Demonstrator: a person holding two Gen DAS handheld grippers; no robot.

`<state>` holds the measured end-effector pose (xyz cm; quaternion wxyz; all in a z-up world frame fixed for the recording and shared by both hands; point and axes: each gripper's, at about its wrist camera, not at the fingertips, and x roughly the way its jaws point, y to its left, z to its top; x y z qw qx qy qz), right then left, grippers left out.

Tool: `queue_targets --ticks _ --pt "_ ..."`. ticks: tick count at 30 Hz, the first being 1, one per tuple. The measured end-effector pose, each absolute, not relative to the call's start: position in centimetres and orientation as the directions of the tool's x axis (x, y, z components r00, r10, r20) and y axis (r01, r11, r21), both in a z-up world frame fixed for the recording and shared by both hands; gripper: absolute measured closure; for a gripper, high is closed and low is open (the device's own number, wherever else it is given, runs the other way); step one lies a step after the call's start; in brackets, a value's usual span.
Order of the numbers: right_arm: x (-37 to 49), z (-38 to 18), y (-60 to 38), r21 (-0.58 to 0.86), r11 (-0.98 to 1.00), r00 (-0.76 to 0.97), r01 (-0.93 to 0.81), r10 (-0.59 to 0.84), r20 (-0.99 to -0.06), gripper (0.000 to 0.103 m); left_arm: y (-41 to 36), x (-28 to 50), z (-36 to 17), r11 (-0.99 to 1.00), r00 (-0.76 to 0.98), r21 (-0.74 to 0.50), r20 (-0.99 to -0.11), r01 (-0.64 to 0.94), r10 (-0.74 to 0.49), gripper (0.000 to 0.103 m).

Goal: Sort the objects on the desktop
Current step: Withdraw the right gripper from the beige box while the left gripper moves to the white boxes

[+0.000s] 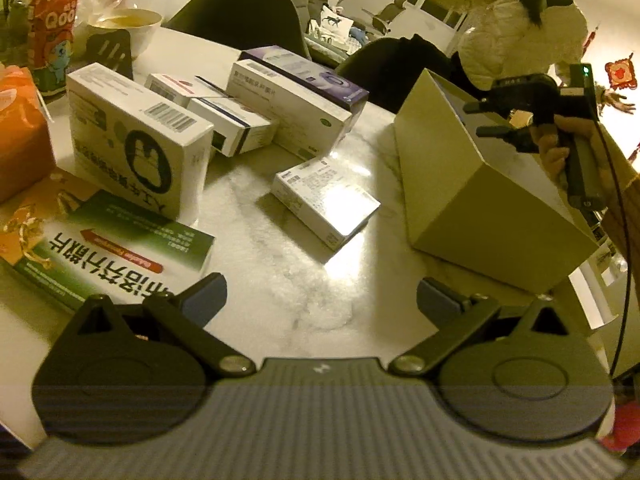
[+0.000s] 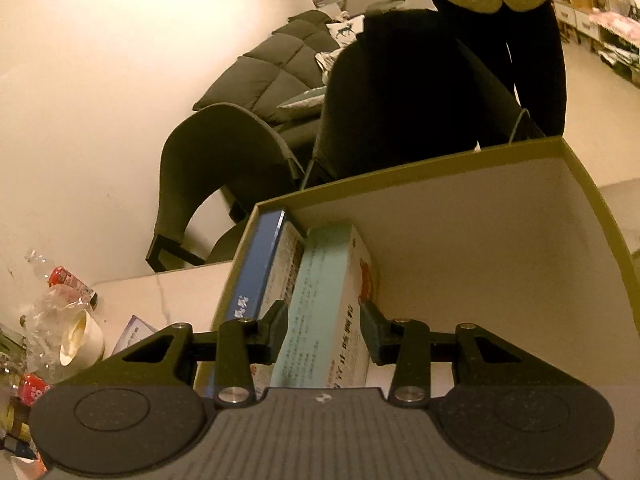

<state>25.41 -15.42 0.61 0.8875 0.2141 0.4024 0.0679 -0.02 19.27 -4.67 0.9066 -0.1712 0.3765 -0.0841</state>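
Several medicine boxes lie on the marble table (image 1: 280, 280): a small white box (image 1: 325, 201) in the middle, a green and white box (image 1: 108, 252) at lower left, a tall white box (image 1: 140, 140) behind it. My left gripper (image 1: 320, 300) is open and empty above the table. A tan storage box (image 1: 480, 200) stands at the right. My right gripper (image 2: 324, 332) is inside the storage box (image 2: 480, 240), its jaws against the sides of a pale green medicine box (image 2: 324, 300), beside a blue-edged box (image 2: 260, 268). The right gripper also shows in the left wrist view (image 1: 500, 120).
An orange box (image 1: 20, 132), a drink carton (image 1: 54, 36) and a white bowl (image 1: 124, 28) stand at the table's far left. Dark chairs (image 1: 248, 12) sit behind the table. A person in a white jacket (image 1: 520, 24) stands beyond the storage box.
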Motion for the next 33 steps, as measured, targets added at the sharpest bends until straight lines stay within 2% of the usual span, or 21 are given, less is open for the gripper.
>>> queue_targets --ticks 9,18,27,33 --pt "24.2 0.4 -15.9 0.474 0.879 0.664 0.052 0.324 -0.674 0.059 21.0 -1.3 -4.4 0.932 0.723 -0.360 -0.654 -0.040 -0.222 0.000" --pt "20.9 1.9 -15.4 0.475 0.880 0.681 -0.024 0.362 -0.636 0.056 23.6 -2.1 -4.1 0.936 0.744 -0.334 -0.653 -0.113 -0.143 0.000" --pt "16.0 4.0 -14.0 0.480 0.864 0.691 -0.154 0.441 -0.572 0.050 28.1 -2.2 -3.9 0.970 0.766 -0.205 -0.642 -0.134 -0.030 0.000" --pt "12.5 5.1 -11.5 0.458 0.851 0.684 -0.259 0.496 -0.535 0.046 30.8 -1.9 -4.5 0.968 0.750 -0.206 -0.661 -0.144 -0.029 0.000"
